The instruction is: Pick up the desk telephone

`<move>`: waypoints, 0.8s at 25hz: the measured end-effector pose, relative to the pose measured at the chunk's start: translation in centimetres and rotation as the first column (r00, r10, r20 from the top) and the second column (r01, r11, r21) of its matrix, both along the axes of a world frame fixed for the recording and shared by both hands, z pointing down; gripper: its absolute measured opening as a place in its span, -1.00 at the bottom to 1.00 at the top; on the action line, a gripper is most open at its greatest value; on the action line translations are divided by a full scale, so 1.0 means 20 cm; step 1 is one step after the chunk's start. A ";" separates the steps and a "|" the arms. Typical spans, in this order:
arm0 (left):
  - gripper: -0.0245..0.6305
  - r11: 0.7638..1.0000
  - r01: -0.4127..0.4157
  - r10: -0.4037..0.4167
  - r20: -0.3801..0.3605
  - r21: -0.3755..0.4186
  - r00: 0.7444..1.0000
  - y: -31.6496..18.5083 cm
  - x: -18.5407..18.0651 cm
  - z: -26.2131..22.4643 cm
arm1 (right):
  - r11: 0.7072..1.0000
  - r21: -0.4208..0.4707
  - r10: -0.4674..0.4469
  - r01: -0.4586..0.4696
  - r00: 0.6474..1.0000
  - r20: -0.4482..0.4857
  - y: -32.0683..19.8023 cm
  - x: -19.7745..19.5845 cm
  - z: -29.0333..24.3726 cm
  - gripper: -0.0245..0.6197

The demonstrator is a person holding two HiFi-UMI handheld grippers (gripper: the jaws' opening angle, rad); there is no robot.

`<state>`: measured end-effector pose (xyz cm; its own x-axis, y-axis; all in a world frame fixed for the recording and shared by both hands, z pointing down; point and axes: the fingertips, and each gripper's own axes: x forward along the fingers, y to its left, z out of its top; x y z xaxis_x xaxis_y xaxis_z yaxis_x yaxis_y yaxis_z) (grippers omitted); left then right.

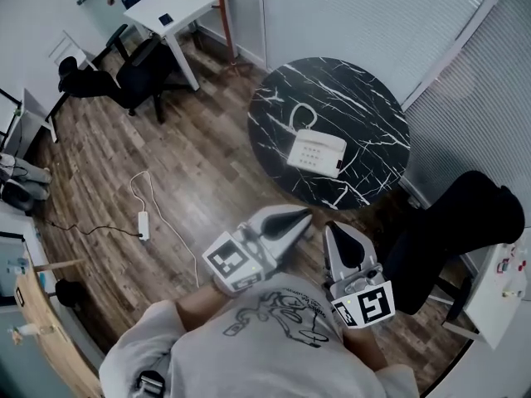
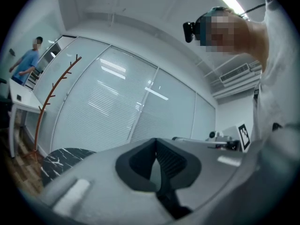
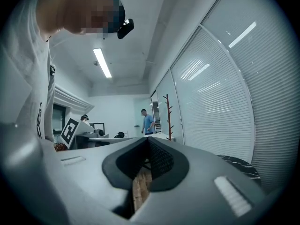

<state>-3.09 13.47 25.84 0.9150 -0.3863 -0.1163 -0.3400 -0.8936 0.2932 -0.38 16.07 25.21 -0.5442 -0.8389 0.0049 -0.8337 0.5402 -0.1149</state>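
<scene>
Left gripper (image 1: 304, 216), right gripper (image 1: 338, 232) closed, empty; boxy white telephone (image 1: 317, 152) on round marble table (image 1: 365, 98).

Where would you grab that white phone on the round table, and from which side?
Probably the two side edges of the desk telephone, coming from the near side: it lies flat, boxy on the marble table, and its cord loops off the far side.

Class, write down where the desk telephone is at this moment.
In the head view, the desk telephone lies near the middle of the round black marble table, beyond the left gripper and right gripper.
</scene>
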 end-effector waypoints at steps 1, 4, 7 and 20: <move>-0.92 1.000 -0.001 0.001 0.001 -0.002 1.000 -0.07 -0.01 0.00 | 1.000 0.000 0.001 -0.001 1.000 -0.003 -0.07 0.00 0.00 -0.90; -0.92 1.000 -0.003 0.003 0.000 0.001 1.000 -0.27 -0.02 0.00 | 1.000 0.001 0.001 -0.001 1.000 -0.008 -0.27 -0.02 0.00 -0.90; -0.92 1.000 -0.004 0.004 0.006 -0.002 1.000 -0.45 -0.04 0.00 | 1.000 0.000 0.000 -0.001 1.000 -0.008 -0.45 -0.04 0.00 -0.90; -0.92 0.999 -0.043 0.044 0.019 -0.007 0.999 -1.04 -0.06 0.04 | 0.999 -0.020 0.033 -0.034 0.999 -0.020 -1.05 -0.07 0.02 -0.90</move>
<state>-4.33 -7.28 26.56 0.9330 -0.3468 -0.0960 -0.3065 -0.9056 0.2931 -1.84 -4.91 25.63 -0.5156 -0.8562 0.0326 -0.8534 0.5097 -0.1094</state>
